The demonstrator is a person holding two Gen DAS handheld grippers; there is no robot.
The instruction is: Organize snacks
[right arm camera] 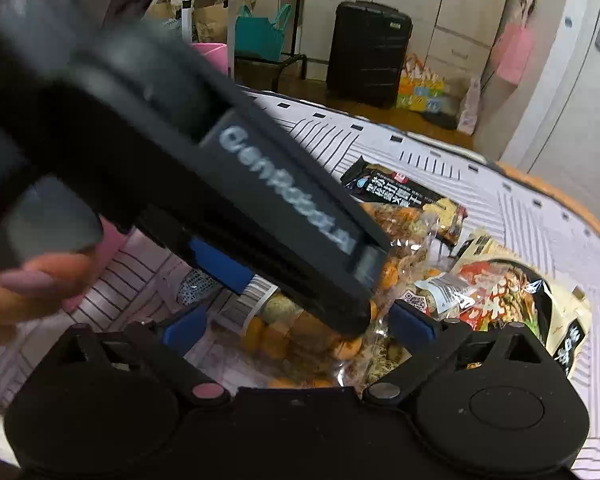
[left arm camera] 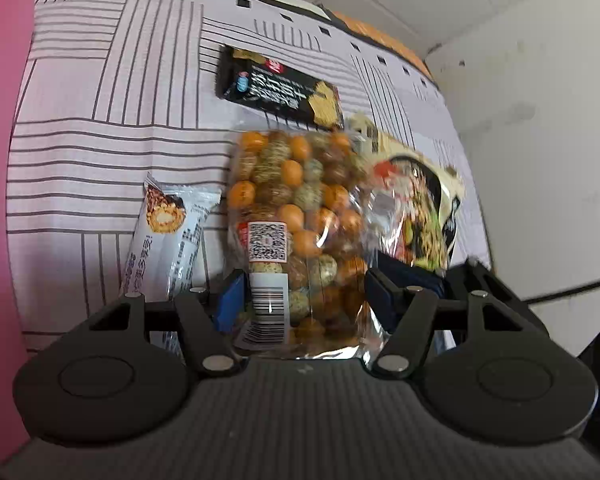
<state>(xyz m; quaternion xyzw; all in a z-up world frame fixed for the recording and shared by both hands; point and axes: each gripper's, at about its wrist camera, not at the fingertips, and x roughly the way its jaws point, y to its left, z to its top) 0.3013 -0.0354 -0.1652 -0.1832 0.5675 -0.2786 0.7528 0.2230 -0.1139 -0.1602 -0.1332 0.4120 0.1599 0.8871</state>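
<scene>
**Tech A:** Striped white-and-grey bedsheet [left arm camera: 112, 128] fills the left wrist view, with a white wall [left arm camera: 540, 100] at right. Status of the left gripper [left arm camera: 304, 296]?

**Tech B:** Its blue-padded fingers [left arm camera: 232, 300] bracket the lower end of a clear plastic bag of orange and speckled coated nuts [left arm camera: 296, 216], which lies on the sheet. Whether the pads press the bag cannot be determined. A white cake-roll wrapper [left arm camera: 172, 236] lies just left of the bag; a cream noodle packet with a food photo [left arm camera: 416, 208] lies at its right, partly under the clear film. A black cracker packet [left arm camera: 280, 88] lies beyond.

**Tech A:** And the right wrist view?

**Tech B:** Background: a black suitcase [right arm camera: 368, 52], a teal bag [right arm camera: 260, 32] and a pink bucket [right arm camera: 212, 54] on the wood floor. The left tool's black body crosses the frame, held by a hand [right arm camera: 24, 292]. The right gripper [right arm camera: 296, 324] is spread open over the same nut bag [right arm camera: 300, 340], fingers apart on either side. The noodle packet [right arm camera: 512, 296] lies right; the cracker packet [right arm camera: 408, 200] beyond.
</scene>
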